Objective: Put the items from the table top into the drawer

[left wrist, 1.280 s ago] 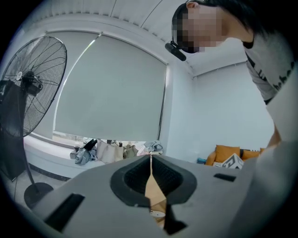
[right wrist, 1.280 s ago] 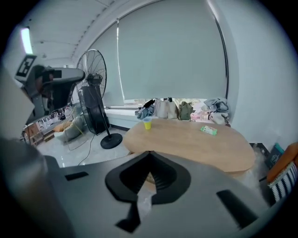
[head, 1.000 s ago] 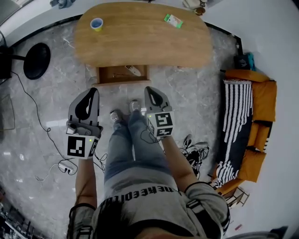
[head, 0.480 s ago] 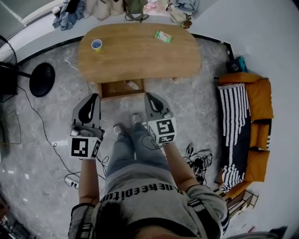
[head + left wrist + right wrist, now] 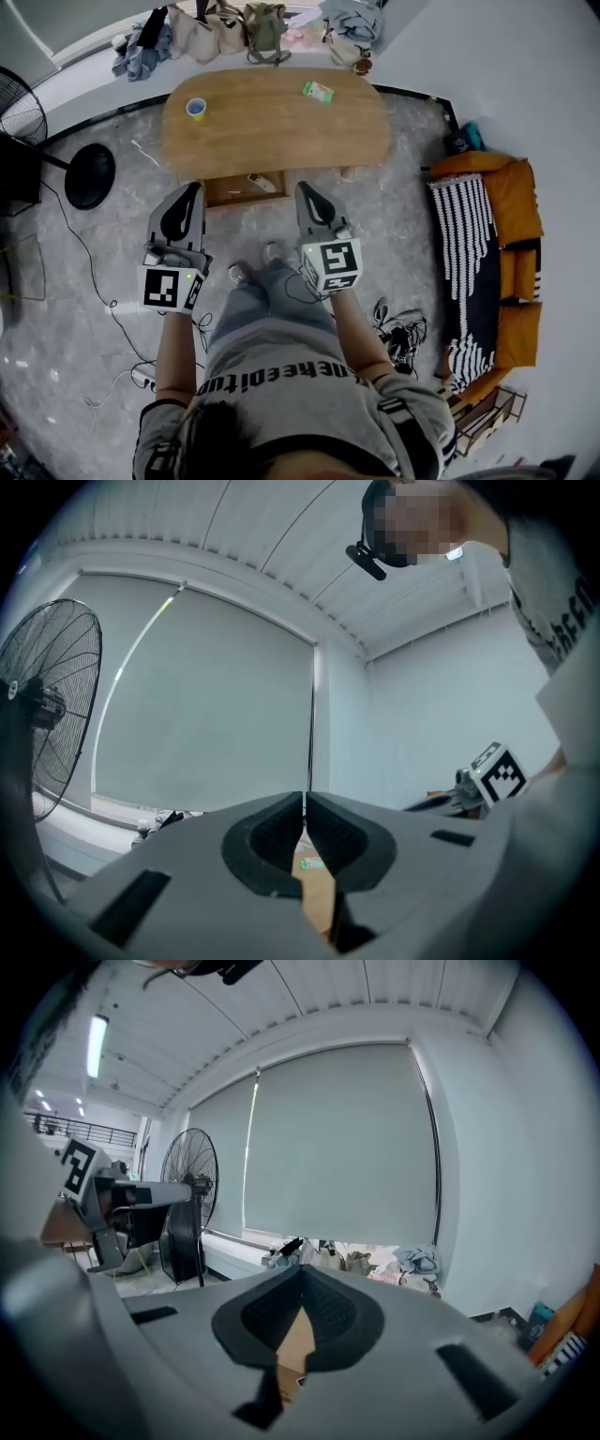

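Only the head view lays out the task's things: on the oval, smooth-grained wooden table (image 5: 272, 127) a small round cup (image 5: 196, 108), blue inside with a yellowish rim, stands near the left end, and a flat green packet (image 5: 317, 91) lies towards the far edge, well apart from it. Below the table's near edge the wooden drawer (image 5: 225, 191) stands open with a small pale item (image 5: 262, 182) in it. The left gripper (image 5: 194, 188) and right gripper (image 5: 302, 187) are held side by side short of the drawer, touching nothing. The gripper views add what that view lacks: each pair of ribbed black pads meets at the tips with nothing between them, so both tools are closed and empty. Through the gap under the left gripper's pads (image 5: 272, 841) a strip of table and the green packet show. The right gripper view shows a round-caged pedestal fan (image 5: 187, 1199), a pale roller blind (image 5: 337, 1147) and soft bags (image 5: 366, 1262) along the wall.
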The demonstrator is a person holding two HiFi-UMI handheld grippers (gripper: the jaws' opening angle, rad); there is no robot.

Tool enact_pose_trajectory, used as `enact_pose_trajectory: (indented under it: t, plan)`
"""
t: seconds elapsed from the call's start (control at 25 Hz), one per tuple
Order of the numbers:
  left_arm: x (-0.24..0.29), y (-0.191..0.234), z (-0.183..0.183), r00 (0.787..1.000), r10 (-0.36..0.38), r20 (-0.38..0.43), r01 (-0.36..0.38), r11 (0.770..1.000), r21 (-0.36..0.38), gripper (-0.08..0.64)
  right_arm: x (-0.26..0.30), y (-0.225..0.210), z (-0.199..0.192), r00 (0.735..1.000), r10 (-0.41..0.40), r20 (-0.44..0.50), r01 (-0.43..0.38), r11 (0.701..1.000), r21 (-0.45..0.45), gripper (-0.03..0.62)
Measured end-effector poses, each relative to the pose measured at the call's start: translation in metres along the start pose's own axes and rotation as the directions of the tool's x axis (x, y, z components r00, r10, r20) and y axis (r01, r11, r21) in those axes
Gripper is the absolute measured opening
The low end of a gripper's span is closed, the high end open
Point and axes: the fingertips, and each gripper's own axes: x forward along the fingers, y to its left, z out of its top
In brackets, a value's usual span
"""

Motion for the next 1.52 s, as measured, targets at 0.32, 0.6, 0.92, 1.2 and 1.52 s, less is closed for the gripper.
enact_pose_trajectory:
  t: [0.32,0.6,0.92,1.2,1.52]
  plan:
    - [-0.011,-0.005,0.035,0.998,-0.007,0.063,0.005,1.0,0.026,0.012,-0.027,0.003,0.042,0.995,-0.016,0.096,0.015,1.0,0.005,0.003]
    - [-0.021,-0.003,0.055,0.995,0.01,0.1,-0.013,1.0,0.028,0.012,-0.045,-0.002,0.073,0.985,-0.054,0.167,0.055,0.998,0.002,0.003]
    - [-0.026,-0.002,0.072,0.99,0.006,0.138,-0.009,1.0,0.02,0.012,-0.065,-0.007,0.101,0.962,-0.114,0.249,0.115,0.993,0.012,0.003]
    - [-0.025,-0.003,0.076,0.988,0.014,0.153,-0.015,1.0,0.007,0.012,-0.071,-0.007,0.11,0.953,-0.115,0.282,0.117,0.993,0.01,0.003]
    - [-0.025,0.001,0.073,0.988,0.026,0.15,-0.026,1.0,-0.004,0.012,-0.07,-0.005,0.118,0.948,-0.111,0.299,0.114,0.993,0.01,0.003]
